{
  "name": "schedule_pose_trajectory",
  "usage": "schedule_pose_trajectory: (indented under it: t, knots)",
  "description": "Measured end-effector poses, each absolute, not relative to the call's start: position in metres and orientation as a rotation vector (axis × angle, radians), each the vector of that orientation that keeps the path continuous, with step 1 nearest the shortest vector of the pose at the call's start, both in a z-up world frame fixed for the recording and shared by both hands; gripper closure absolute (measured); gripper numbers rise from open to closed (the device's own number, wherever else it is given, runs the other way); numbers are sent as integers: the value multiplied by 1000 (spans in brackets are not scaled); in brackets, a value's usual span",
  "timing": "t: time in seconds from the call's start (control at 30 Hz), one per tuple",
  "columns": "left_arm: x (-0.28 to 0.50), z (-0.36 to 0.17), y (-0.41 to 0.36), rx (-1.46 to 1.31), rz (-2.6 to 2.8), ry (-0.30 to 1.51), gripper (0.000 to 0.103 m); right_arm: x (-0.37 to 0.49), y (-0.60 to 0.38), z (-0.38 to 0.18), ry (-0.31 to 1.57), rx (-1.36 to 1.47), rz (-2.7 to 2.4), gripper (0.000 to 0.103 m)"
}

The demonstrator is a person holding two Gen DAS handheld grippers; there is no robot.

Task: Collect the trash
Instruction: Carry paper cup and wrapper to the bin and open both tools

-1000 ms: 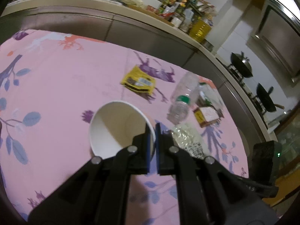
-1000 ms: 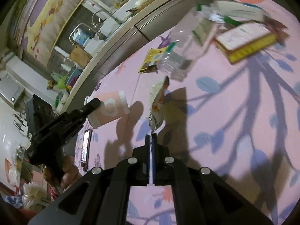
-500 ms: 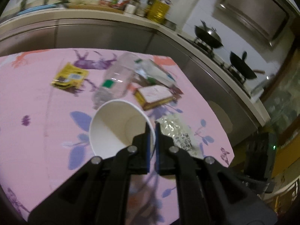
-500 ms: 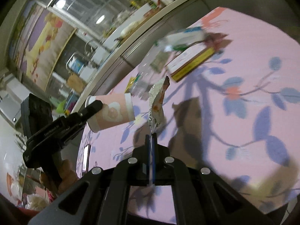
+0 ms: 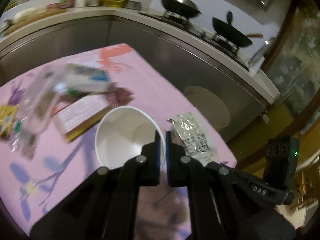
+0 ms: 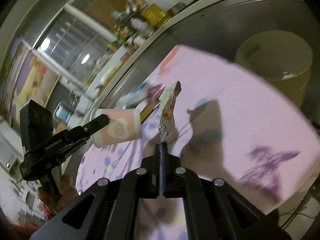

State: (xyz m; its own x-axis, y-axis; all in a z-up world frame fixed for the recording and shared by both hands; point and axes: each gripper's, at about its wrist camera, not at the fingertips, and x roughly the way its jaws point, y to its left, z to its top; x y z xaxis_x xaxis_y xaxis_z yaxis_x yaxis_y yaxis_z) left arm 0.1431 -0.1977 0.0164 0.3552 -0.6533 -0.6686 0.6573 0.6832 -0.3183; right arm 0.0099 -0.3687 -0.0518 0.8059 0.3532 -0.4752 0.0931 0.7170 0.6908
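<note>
My left gripper (image 5: pixel 162 138) is shut on the rim of a paper cup (image 5: pixel 128 132), white inside and pink outside (image 6: pixel 120 128), held above the pink tablecloth (image 5: pixel 152 84). My right gripper (image 6: pixel 162 147) is shut on the bottom edge of a silver snack wrapper (image 6: pixel 168 108), which stands up from the jaws; it also shows in the left wrist view (image 5: pixel 190 134) just right of the cup. A beige trash bin (image 6: pixel 276 64) stands on the floor past the table's far edge, also seen in the left wrist view (image 5: pixel 210 106).
On the table lie a clear plastic bottle (image 5: pixel 38 104), a flat box (image 5: pixel 80 116), a white packet (image 5: pixel 86 80) and a yellow sachet (image 5: pixel 6 118). Steel counter with two woks (image 5: pixel 180 6) runs behind. The table edge is close on the right.
Both grippers have swung right with their loads, away from the trash pile toward the table's corner. The beige bin has come into view in both cameras.
</note>
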Motion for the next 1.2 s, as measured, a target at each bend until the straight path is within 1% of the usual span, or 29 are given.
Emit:
schedule_pose_trajectory:
  t: [0.27,0.43,0.63,0.7,0.73,0.77,0.8,0.9,0.93,0.97,1.0,1.03,1.2]
  knots:
    - [165,16,-335,111,-1018,902,99,9,-461,-60,521,840,-22,103]
    - [184,7,-412,113,-1092,951,99,13,-513,-67,483,831,-129,103]
    - [199,-19,-467,125,-1141,991,99,26,-549,-89,510,809,-222,103]
    - [203,-31,-478,153,-1135,1019,89,28,-553,-96,518,827,-232,103]
    - [204,-38,-483,174,-1118,1042,73,29,-557,-102,517,853,-233,102]
    - [205,-43,-485,179,-1100,1052,63,30,-557,-105,512,871,-233,101]
    - [205,-46,-486,176,-1084,1052,61,29,-559,-107,507,884,-236,100]
    - [207,-47,-479,163,-1059,1052,61,26,-558,-110,504,885,-251,91]
    - [207,-45,-475,158,-1055,1047,61,25,-556,-110,501,882,-258,78]
    - [208,-43,-470,156,-1049,1041,61,23,-554,-109,497,875,-274,56]
    - [208,-40,-466,153,-1043,1037,61,21,-552,-107,491,869,-286,48]
    - [208,-37,-460,142,-1042,1034,61,18,-551,-105,473,860,-300,44]
    - [200,-21,-422,95,-1045,1001,61,7,-541,-91,433,862,-291,44]
